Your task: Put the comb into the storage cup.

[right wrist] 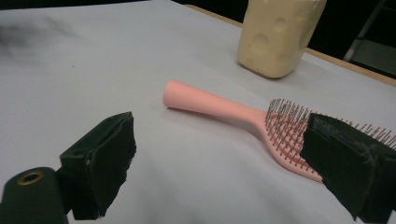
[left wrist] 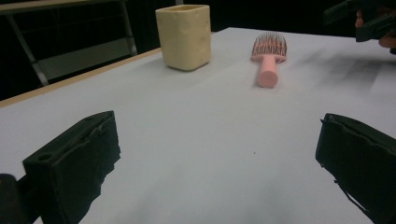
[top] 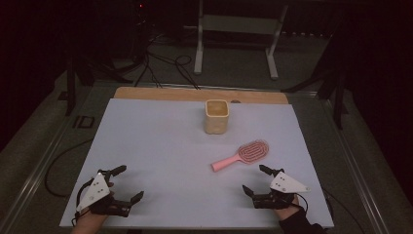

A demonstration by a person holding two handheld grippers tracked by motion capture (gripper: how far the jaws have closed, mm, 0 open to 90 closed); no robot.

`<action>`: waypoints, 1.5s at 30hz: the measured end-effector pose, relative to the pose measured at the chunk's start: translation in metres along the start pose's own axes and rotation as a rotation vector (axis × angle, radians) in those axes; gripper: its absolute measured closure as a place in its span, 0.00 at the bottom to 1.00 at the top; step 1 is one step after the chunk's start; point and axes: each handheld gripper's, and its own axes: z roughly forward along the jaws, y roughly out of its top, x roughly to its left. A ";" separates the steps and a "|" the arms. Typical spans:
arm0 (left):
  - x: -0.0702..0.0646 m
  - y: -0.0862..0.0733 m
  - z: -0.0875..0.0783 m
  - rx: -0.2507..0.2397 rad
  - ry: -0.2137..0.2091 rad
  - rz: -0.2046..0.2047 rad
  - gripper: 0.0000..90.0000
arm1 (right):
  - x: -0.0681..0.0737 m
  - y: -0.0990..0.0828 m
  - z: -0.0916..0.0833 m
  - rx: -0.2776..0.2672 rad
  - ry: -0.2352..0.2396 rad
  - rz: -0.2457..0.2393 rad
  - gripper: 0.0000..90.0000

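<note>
While both jaws stand wide apart with nothing between them, the right gripper [top: 257,180] sits low on the bench [top: 160,146], just short of one pink plastic hairbrush [top: 242,154] that lies flat, bristles up, its smooth tapered handle pointing toward the near edge. One cream, squarish cup [top: 216,116] with a dimpled, matte surface stands upright behind the brush, apart from it. A smooth white sheet covers the bench, leaving a wooden strip along the far edge. Near the left corner, the left gripper [top: 127,183] is likewise spread wide and empty.
</note>
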 end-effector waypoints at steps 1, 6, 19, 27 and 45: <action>0.000 0.000 0.000 0.000 0.000 0.000 0.00 | 0.000 0.000 0.000 0.000 0.000 0.000 0.11; 0.001 0.000 0.001 0.000 -0.012 -0.002 0.00 | 0.000 -0.001 0.000 0.012 0.013 -0.002 0.11; -0.002 -0.001 -0.004 0.001 -0.020 0.005 0.00 | 0.003 0.006 -0.004 0.007 0.031 0.007 0.11; -0.002 -0.001 -0.004 -0.003 -0.021 -0.002 0.00 | 0.010 0.016 -0.005 0.026 0.058 0.001 0.11; -0.003 0.000 -0.005 -0.005 -0.025 0.000 0.00 | 0.009 0.065 -0.026 0.000 0.052 -0.043 0.10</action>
